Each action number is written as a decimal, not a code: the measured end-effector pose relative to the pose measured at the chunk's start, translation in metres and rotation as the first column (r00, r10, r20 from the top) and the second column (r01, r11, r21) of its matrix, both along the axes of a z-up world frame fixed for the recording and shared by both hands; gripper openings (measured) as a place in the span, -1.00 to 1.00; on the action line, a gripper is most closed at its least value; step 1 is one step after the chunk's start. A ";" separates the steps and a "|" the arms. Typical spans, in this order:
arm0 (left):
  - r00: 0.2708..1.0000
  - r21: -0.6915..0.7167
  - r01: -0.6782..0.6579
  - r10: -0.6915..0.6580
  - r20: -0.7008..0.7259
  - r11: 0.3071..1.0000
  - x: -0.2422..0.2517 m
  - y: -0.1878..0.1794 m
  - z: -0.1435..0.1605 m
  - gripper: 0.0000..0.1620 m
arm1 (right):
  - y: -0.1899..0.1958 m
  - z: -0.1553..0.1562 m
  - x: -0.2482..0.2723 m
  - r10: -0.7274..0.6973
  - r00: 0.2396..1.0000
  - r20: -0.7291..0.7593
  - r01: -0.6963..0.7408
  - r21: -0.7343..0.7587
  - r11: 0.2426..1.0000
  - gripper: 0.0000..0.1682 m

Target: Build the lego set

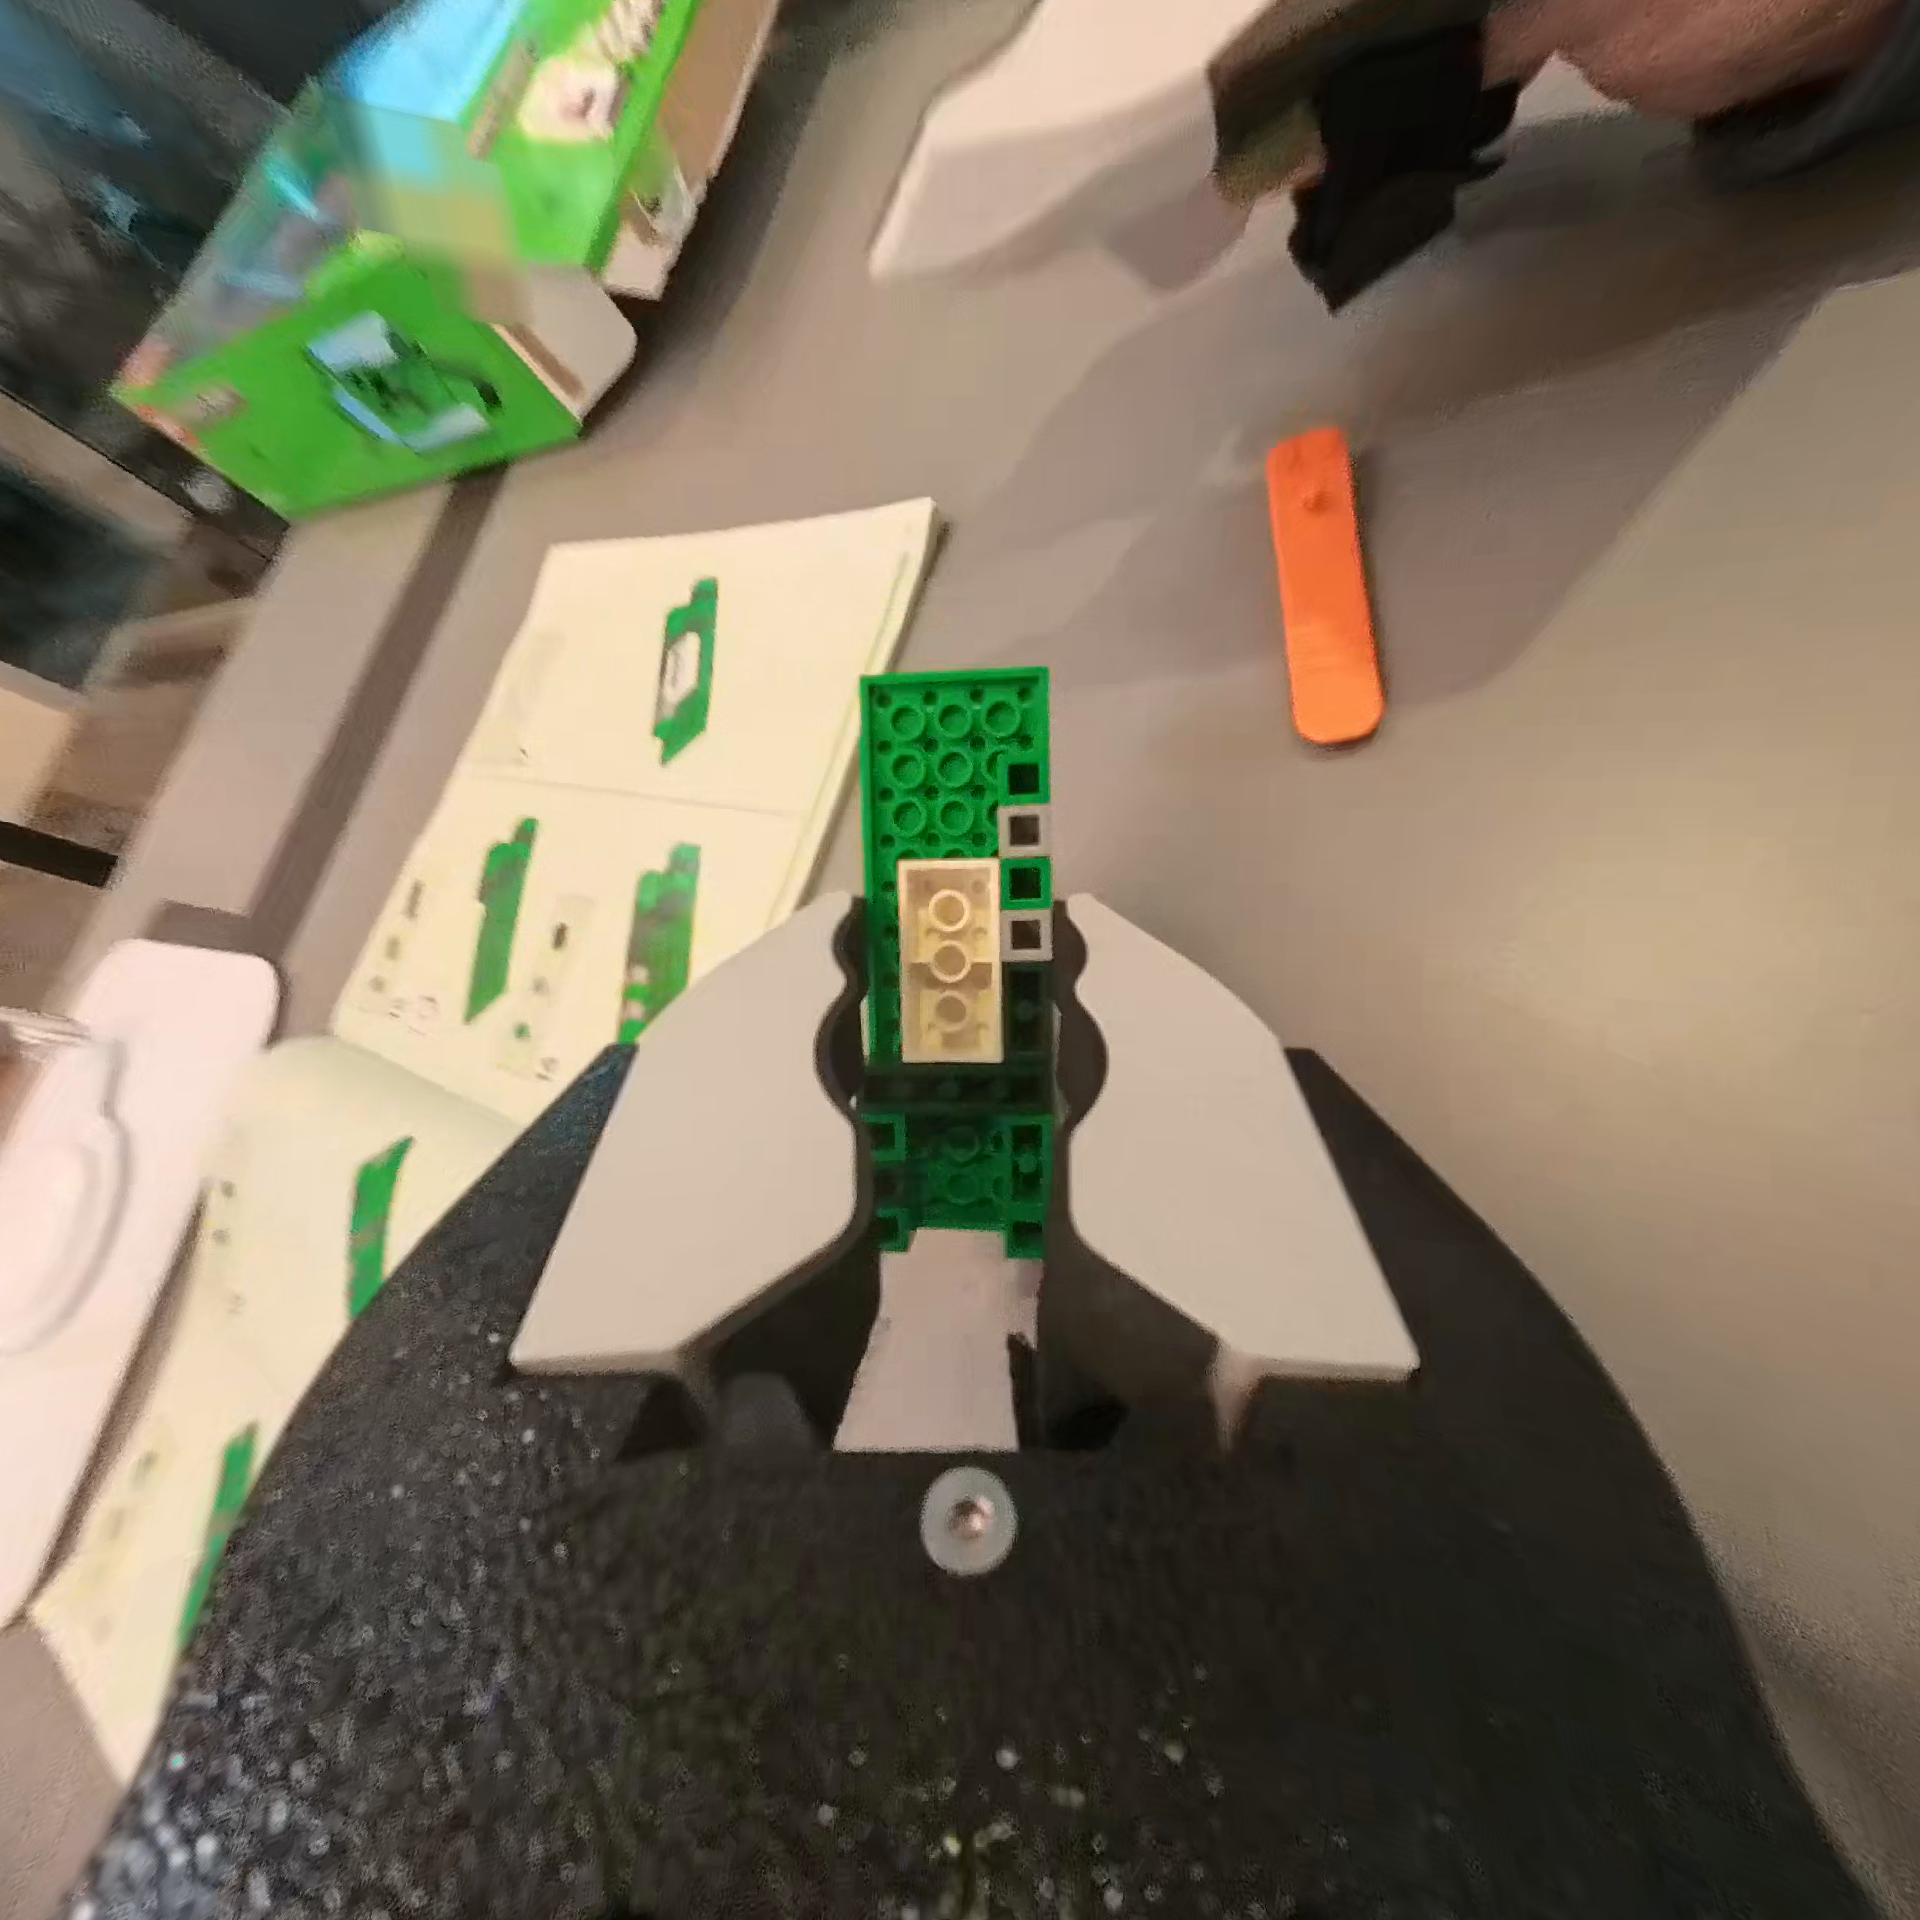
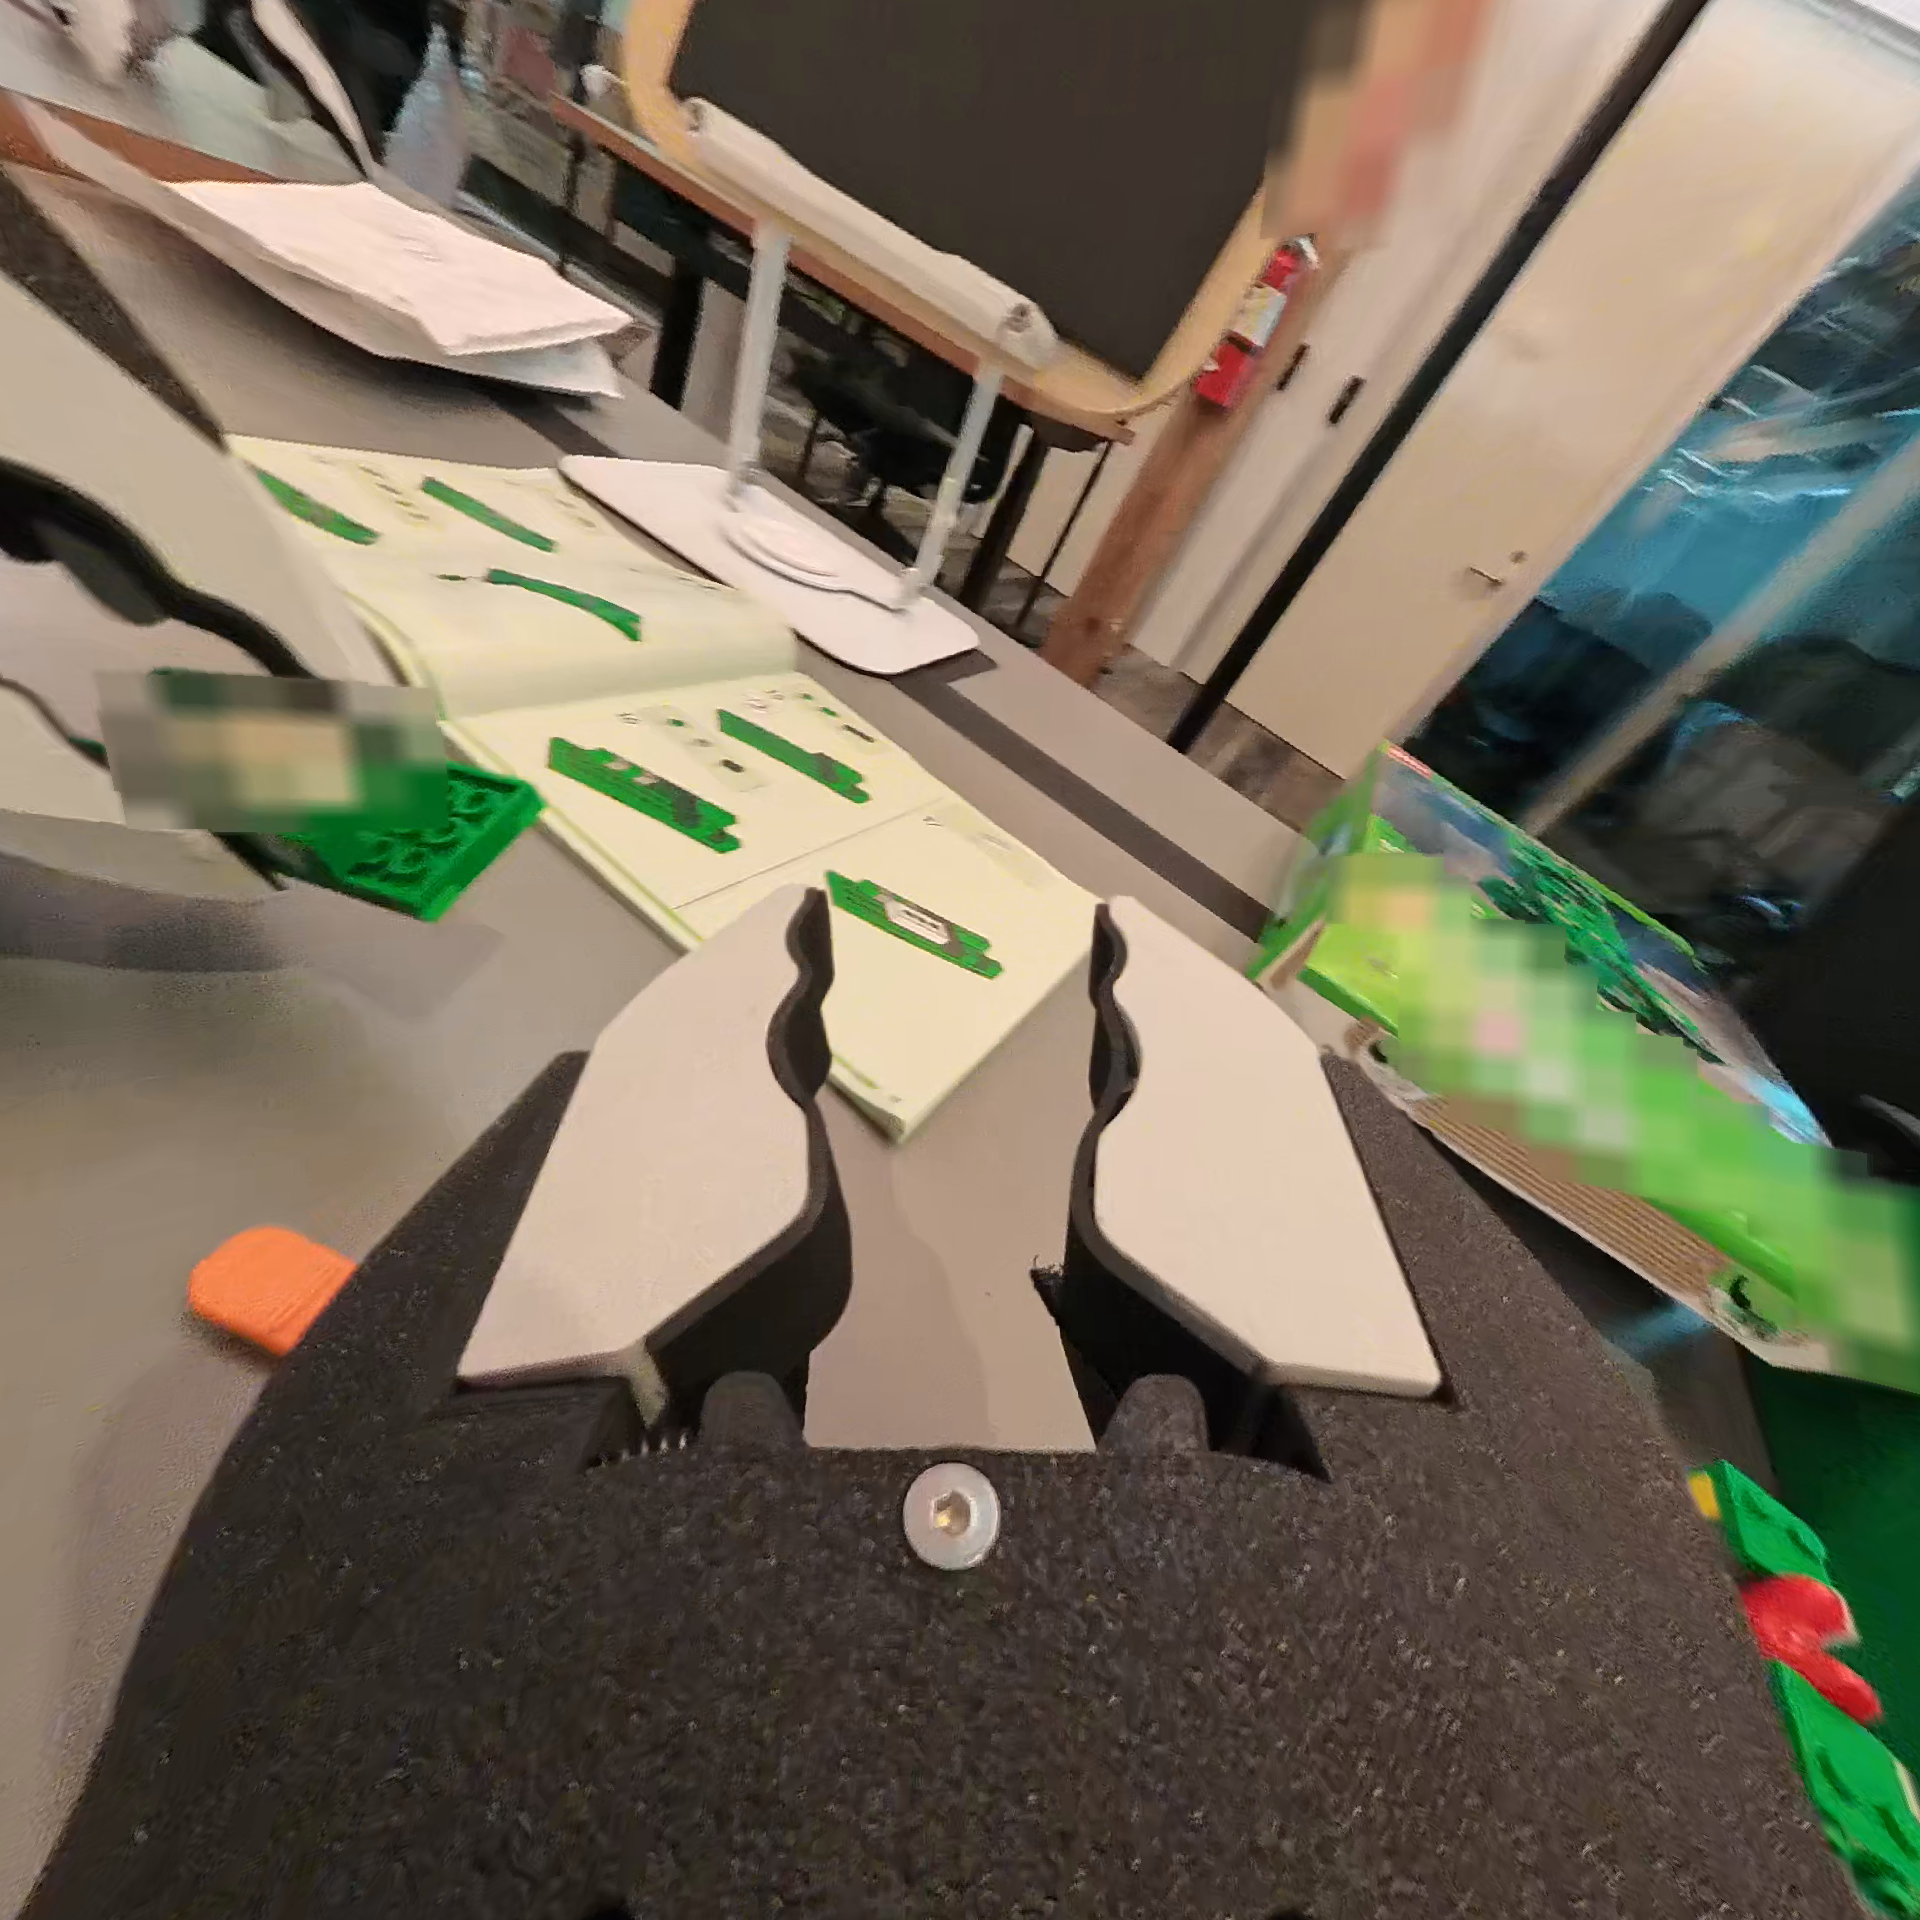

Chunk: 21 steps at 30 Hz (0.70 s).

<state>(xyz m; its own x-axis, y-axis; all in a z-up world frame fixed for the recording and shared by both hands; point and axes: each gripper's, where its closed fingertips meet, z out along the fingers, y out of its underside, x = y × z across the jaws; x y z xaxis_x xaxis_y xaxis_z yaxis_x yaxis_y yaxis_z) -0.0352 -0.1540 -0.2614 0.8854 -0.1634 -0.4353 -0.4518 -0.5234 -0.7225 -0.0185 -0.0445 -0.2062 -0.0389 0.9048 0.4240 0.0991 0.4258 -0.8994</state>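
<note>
Plate [image 1: 951, 790] sits clamped underside-up in our left gripper [image 1: 956, 935], tan brick [image 1: 951, 971] on it, above the table [image 1: 1455, 935]. Right gripper [image 2: 961, 935] is parted, empty, near the booklet [image 2: 727, 769]. Mid-build, we judge; next we need another piece picked.

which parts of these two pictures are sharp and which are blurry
Left wrist view: the left gripper and the green plate assembly it clamps are sharp; the box and booklet are motion-smeared. Right wrist view: the right gripper is crisp, the background smeared.
</note>
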 end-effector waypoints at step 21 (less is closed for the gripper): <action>0.951 -0.306 0.153 -0.056 0.304 0.940 0.021 -0.032 -0.034 -0.59 | 0.042 0.003 -0.002 -0.368 0.926 -0.085 0.353 -0.152 0.923 -0.60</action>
